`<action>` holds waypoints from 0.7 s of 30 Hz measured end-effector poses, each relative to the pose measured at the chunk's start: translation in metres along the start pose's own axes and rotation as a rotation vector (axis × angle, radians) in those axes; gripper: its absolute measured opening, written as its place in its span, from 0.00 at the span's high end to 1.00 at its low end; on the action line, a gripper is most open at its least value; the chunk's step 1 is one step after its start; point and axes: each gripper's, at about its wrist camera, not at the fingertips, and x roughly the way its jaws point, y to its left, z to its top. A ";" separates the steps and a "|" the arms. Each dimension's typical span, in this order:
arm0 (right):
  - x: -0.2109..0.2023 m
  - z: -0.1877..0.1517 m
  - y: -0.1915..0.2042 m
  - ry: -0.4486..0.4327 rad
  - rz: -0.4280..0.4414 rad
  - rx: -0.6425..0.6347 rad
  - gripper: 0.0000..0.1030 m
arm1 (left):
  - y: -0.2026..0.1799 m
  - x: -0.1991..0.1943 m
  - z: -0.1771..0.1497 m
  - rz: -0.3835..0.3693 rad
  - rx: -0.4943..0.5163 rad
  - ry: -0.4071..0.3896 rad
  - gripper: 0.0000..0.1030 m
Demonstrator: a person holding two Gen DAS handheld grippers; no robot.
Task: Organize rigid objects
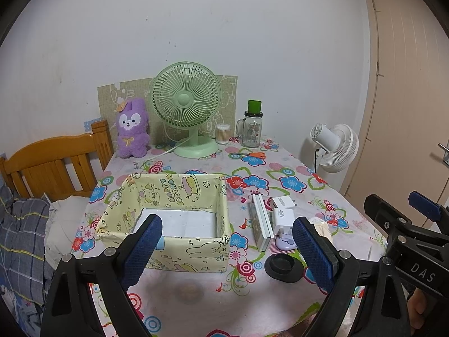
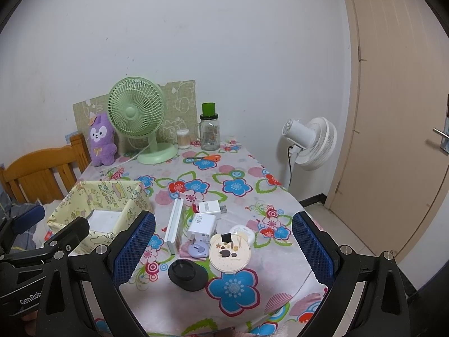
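Observation:
A yellow cartoon-print storage box (image 1: 193, 255) (image 2: 70, 219) stands open on the floral table, showing a white floor. To its right lie a thin white box on edge (image 1: 262, 224) (image 2: 174, 226), two white chargers (image 1: 283, 214) (image 2: 202, 224), a small lilac case (image 2: 197, 250), a round cream compact (image 2: 230, 252) and a black oval object (image 1: 283, 265) (image 2: 186, 275). My left gripper (image 1: 227, 252) is open and empty just before the box. My right gripper (image 2: 223, 252) is open and empty, above the near table edge before the small items.
At the table's back stand a green desk fan (image 1: 185, 106), a purple plush (image 1: 132, 132), a cotton-swab jar (image 1: 222, 133), a glass mug jar with green cap (image 1: 252, 126) and orange scissors (image 1: 254, 155). A wooden bed frame (image 1: 50, 165) is left, a white floor fan (image 2: 311, 143) and door right.

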 end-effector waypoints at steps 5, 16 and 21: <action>0.000 0.001 0.000 0.005 -0.001 0.003 0.03 | 0.000 -0.001 0.000 -0.002 0.000 0.001 0.08; 0.001 0.001 -0.001 0.005 0.000 0.006 0.03 | 0.000 -0.001 0.000 -0.001 0.000 -0.002 0.08; 0.003 0.001 0.000 0.002 0.002 0.008 0.03 | 0.002 0.001 0.000 0.002 0.001 -0.004 0.08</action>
